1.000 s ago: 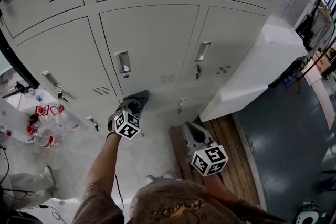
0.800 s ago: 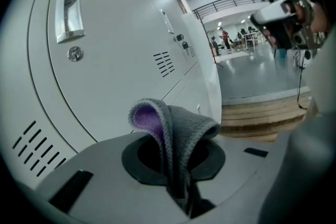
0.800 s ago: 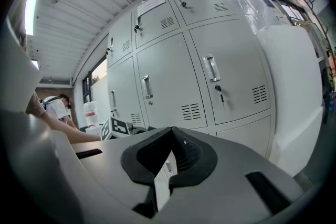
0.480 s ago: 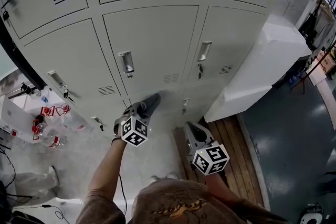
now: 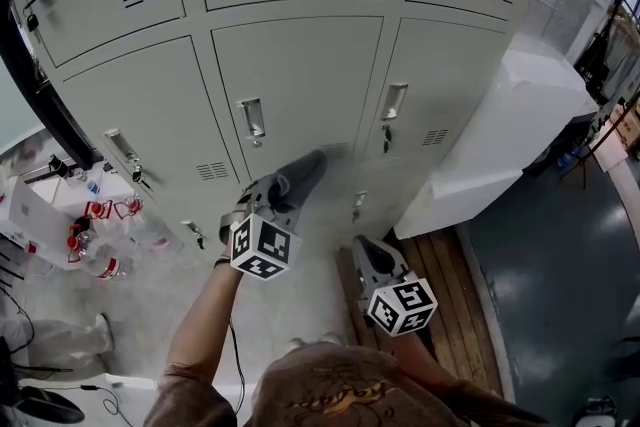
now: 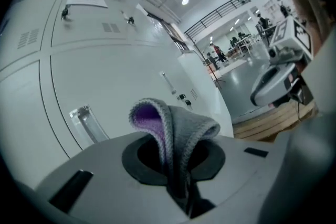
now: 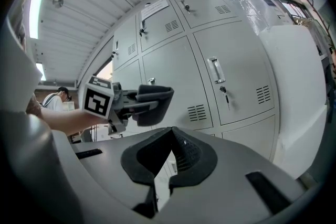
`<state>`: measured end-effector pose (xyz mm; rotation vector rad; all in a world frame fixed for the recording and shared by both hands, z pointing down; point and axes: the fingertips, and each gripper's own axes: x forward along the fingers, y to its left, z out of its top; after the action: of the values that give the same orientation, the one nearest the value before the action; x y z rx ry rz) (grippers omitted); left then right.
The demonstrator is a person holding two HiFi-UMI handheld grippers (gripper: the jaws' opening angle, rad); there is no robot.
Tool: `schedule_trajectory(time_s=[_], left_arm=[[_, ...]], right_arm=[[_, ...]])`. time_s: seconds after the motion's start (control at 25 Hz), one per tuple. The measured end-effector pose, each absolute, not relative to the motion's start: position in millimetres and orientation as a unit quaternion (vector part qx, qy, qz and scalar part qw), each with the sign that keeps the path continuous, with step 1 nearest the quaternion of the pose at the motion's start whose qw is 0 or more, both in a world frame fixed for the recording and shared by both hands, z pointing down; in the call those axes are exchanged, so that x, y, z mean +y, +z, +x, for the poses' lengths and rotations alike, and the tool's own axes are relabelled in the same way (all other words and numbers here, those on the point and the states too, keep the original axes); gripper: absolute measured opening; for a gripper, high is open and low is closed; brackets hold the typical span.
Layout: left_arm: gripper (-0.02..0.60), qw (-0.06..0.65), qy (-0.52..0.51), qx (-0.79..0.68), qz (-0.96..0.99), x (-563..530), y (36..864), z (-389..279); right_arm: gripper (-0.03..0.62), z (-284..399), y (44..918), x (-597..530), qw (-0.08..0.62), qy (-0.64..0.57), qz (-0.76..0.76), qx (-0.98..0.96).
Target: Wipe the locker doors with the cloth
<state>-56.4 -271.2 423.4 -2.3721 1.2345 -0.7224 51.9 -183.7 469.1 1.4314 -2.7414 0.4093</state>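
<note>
Your left claw (image 5: pixel 300 177) is pinching the cloth (image 6: pixel 173 131). A grey fold, purple on the inside, stands up from between the closed pads. Straight ahead of its tip is the middle locker door (image 5: pixel 300 75). The handle (image 5: pixel 252 118) sits up and to the left of the tip, and the vent (image 7: pixel 197 112) is just to its right. No view shows whether the cloth actually touches the door or stops just short of it. Your right claw (image 5: pixel 365 250) hangs to the right of the left one, lower and nearer your body, well back from the lockers. Its pads are pressed together at the tips with nothing between them. Wooden planks (image 5: pixel 445 275) lie on the floor just to its right.
</note>
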Motion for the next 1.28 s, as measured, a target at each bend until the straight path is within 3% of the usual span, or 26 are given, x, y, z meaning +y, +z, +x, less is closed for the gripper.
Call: schedule_trajectory(time_s=[0.84, 1.28], left_arm=[[0.043, 0.401, -0.206, 0.497, -0.741, -288.4, 195.6, -56.7], [0.043, 0.444, -0.192, 0.513, -0.71, -296.6, 135.7, -60.8]], right_arm=[[-0.003, 47.9, 462.5, -173.7, 0.003, 0.125, 0.451, -0.884], [-0.003, 55.8, 463.7, -178.1, -0.004, 0.128, 0.46, -0.879]])
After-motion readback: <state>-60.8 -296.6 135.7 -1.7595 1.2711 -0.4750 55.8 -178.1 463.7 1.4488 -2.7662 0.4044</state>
